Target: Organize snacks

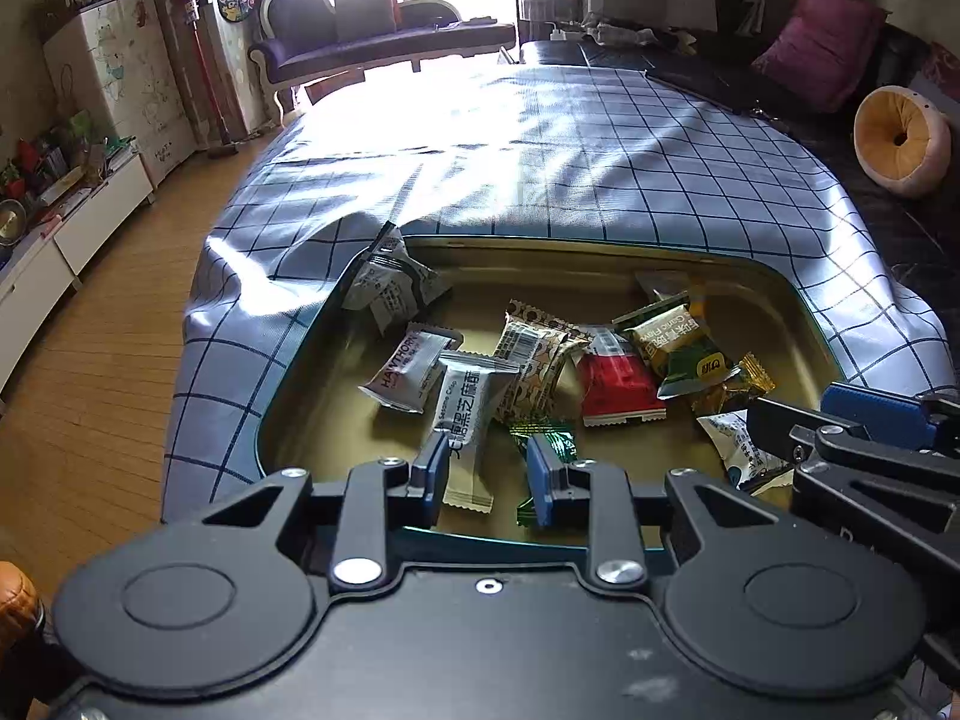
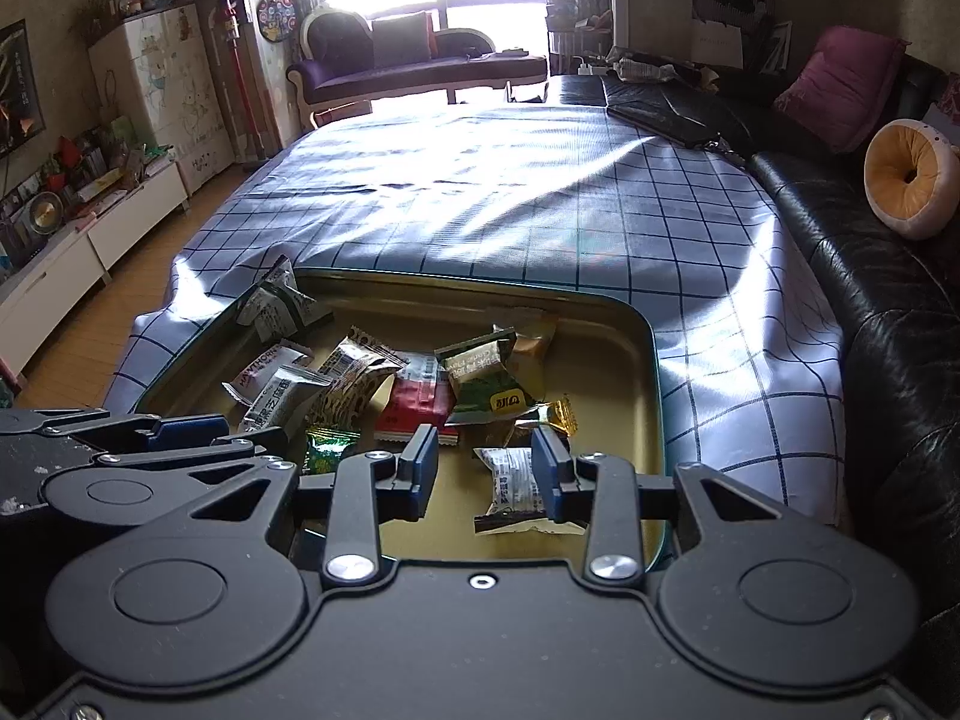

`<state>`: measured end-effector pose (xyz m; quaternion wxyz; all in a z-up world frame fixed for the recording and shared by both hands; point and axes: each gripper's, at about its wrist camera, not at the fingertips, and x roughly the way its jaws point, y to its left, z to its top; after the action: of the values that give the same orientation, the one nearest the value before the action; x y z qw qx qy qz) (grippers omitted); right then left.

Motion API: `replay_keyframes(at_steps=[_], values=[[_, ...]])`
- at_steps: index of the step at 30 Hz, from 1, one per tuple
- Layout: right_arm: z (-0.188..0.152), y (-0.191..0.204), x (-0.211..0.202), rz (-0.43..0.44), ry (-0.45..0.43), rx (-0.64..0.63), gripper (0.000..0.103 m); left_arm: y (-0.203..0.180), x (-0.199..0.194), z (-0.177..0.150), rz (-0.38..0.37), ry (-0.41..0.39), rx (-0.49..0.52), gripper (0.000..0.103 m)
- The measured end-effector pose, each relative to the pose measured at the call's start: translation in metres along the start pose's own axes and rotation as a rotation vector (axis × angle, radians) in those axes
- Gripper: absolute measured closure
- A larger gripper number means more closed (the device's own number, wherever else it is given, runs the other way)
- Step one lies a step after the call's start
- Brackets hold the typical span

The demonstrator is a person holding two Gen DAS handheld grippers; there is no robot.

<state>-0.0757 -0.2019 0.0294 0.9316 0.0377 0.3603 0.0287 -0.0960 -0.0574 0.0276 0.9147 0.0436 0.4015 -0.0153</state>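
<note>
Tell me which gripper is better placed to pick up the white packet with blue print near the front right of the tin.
Probably the right gripper. The white packet with blue print lies just beyond its open jaws, beside one fingertip. The left gripper faces the grey sesame packet further left.

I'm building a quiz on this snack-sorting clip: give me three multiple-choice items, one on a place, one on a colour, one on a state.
1. Where do the snack packets lie?
A. in the gold tin tray
B. on the wooden floor
C. on the black sofa

2. What colour is the packet just left of the dark green packet?
A. blue
B. red
C. pink

3. How do the left gripper's jaws stand?
A. clamped on the red packet
B. apart, holding nothing
C. out of view

Answers: 1 A, all packets sit inside the tray's rim; 2 B, a red wrapper lies there; 3 B, a clear gap shows between its blue pads.
</note>
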Motion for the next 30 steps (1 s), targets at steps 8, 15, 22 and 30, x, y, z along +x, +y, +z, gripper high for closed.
replay_keyframes(at_steps=[8, 15, 22, 30], values=[[-0.0011, 0.0009, 0.0017, 0.001, 0.01, -0.005, 0.058, -0.0005, 0.0005, 0.0001, 0.0, 0.004, 0.002, 0.073], [-0.0004, 0.0006, 0.0026, 0.001, 0.012, -0.005, 0.058, -0.0009, 0.0019, 0.0005, -0.001, 0.011, 0.003, 0.073], [-0.0005, 0.0007, 0.0024, 0.001, 0.012, -0.004, 0.058, -0.0025, 0.0018, 0.0006, -0.007, 0.013, 0.01, 0.073], [-0.0027, 0.0009, 0.0041, 0.001, 0.017, -0.004, 0.058, -0.0023, 0.0014, 0.0003, -0.008, 0.013, 0.011, 0.073]])
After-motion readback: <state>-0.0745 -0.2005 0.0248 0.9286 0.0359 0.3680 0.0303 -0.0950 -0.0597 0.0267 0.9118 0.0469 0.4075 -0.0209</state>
